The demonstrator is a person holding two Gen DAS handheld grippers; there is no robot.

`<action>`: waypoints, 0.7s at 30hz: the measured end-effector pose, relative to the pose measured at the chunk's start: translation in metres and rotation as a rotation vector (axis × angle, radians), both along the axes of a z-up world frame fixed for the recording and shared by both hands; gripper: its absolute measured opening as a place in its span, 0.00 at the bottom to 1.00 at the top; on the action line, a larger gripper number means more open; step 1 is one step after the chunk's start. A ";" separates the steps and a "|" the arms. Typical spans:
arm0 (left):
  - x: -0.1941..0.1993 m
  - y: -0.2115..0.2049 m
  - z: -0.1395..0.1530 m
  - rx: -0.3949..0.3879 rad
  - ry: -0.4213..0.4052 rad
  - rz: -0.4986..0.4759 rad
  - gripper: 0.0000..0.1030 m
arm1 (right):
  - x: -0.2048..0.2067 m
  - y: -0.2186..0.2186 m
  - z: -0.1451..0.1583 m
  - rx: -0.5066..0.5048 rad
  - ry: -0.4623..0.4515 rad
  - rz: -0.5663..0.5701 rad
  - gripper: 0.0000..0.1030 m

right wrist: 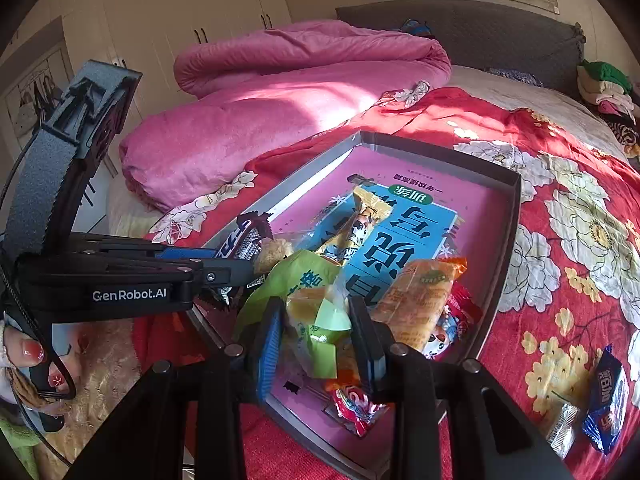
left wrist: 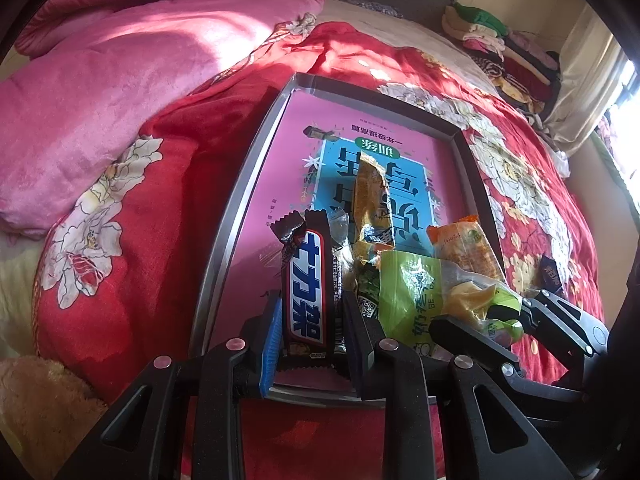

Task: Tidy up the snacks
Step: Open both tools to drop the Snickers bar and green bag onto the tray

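A grey tray [left wrist: 240, 184] lies on the red flowered bedspread, with a pink book as its floor. My left gripper [left wrist: 312, 332] is shut on a dark chocolate bar [left wrist: 308, 288] that stands upright over the tray's near left corner. In the right wrist view the left gripper [right wrist: 236, 258] comes in from the left with the chocolate bar [right wrist: 244, 240]. My right gripper [right wrist: 318, 332] is shut on a green-and-clear cake packet [right wrist: 320, 320] above the tray [right wrist: 512, 208]. In the left wrist view the right gripper [left wrist: 500, 312] holds that green packet [left wrist: 408, 292] from the right.
An orange packet [right wrist: 420, 296], a yellow packet [right wrist: 360, 220] and red packets [right wrist: 356, 400] lie in the tray. A blue snack [right wrist: 608, 400] and a clear one [right wrist: 562, 428] rest on the bedspread to the right. A pink quilt [right wrist: 280, 92] fills the bed's far left.
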State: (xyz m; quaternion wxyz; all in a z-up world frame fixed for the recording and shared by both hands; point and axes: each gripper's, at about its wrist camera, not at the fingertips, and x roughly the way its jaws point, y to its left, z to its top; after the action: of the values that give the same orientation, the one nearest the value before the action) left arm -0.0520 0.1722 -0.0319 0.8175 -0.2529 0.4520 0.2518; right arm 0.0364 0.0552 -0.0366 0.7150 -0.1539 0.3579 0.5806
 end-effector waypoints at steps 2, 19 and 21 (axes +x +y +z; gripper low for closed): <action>0.000 0.000 -0.001 -0.001 0.001 0.000 0.28 | 0.001 0.000 0.000 0.000 0.000 -0.003 0.33; 0.001 0.001 -0.002 -0.001 -0.002 -0.001 0.28 | 0.010 -0.022 0.019 0.049 -0.019 -0.064 0.43; 0.002 0.000 -0.001 0.002 -0.002 -0.002 0.28 | 0.011 -0.025 0.022 0.057 -0.018 -0.069 0.44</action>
State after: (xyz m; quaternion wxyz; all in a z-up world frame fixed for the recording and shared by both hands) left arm -0.0503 0.1724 -0.0331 0.8184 -0.2521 0.4512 0.2510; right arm 0.0472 0.0300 -0.0150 0.7417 -0.1264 0.3399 0.5642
